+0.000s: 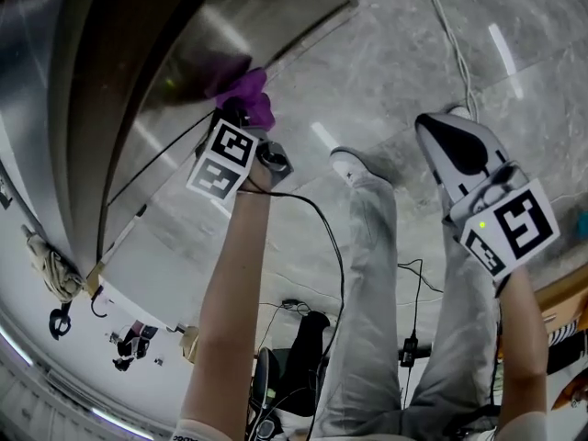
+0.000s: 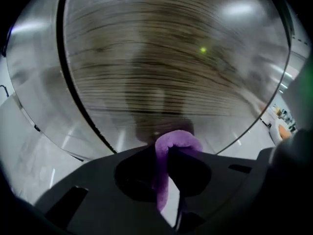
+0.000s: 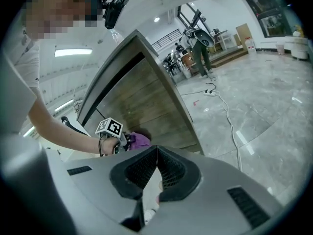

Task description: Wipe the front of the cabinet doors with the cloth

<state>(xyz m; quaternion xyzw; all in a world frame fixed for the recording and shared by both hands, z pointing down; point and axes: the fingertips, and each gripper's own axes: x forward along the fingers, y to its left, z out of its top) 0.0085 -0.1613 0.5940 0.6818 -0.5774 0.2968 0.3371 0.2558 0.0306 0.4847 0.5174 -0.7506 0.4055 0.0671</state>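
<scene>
A large cabinet door (image 1: 138, 81) fills the upper left of the head view, with grey marble floor (image 1: 395, 72) across the upper right. At the right of the frame, well apart from the door, the right gripper (image 3: 156, 151) has its fingers pressed together on nothing. At centre left, the left gripper (image 1: 241, 108) has its fingers pinching a purple cloth (image 1: 250, 95), which lies against the door front

Head view looks steeply down; left gripper view faces the cabinet door (image 2: 161, 58) close up; right gripper view, farther back, shares it.
</scene>
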